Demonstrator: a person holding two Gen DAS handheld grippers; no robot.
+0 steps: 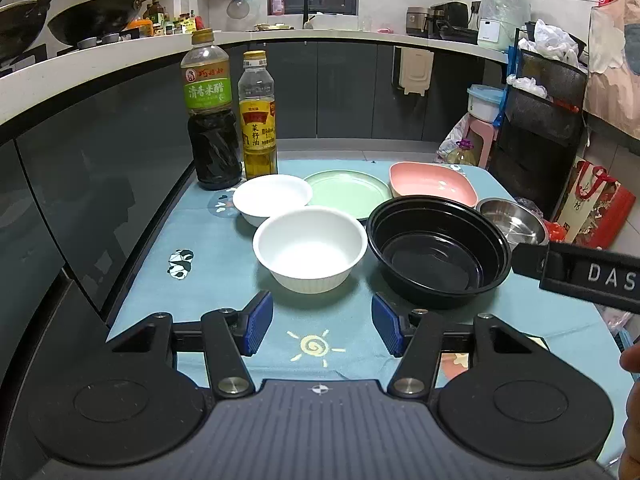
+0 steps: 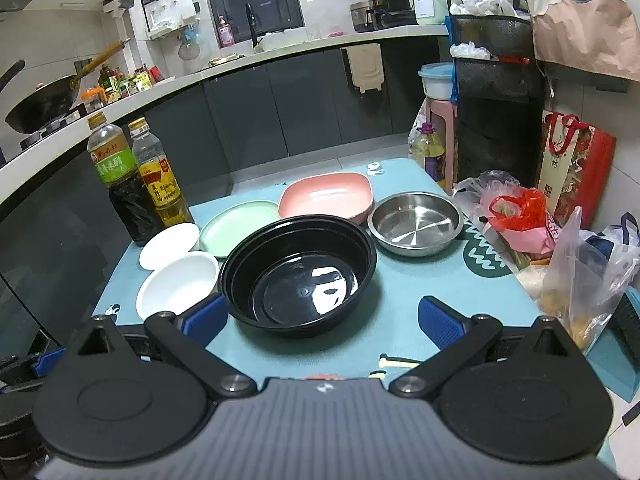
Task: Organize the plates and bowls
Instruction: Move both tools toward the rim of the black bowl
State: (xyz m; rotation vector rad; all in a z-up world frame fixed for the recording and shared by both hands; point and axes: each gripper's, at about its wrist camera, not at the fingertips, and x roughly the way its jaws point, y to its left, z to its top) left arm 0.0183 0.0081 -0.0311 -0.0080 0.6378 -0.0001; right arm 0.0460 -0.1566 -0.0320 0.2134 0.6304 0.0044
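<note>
On the blue tablecloth point(image 1: 224, 280) a deep white bowl point(image 1: 310, 254) stands just ahead of my left gripper point(image 1: 322, 322), which is open with only cloth between its blue pads. Behind it sit a shallower white bowl point(image 1: 272, 198), a green plate point(image 1: 346, 192) and a pink dish point(image 1: 432, 184). A black bowl point(image 2: 298, 276) lies right in front of my right gripper point(image 2: 322, 320), which is open wide; its left pad point(image 2: 206, 318) is close beside the bowl's near left rim. A steel bowl point(image 2: 416, 222) sits behind and to the right.
Two tall bottles, dark vinegar point(image 1: 210, 112) and yellow oil point(image 1: 258, 120), stand at the table's back left. Plastic bags point(image 2: 520, 216) crowd the right edge of the table. Dark cabinets point(image 1: 100, 168) run close along the left side.
</note>
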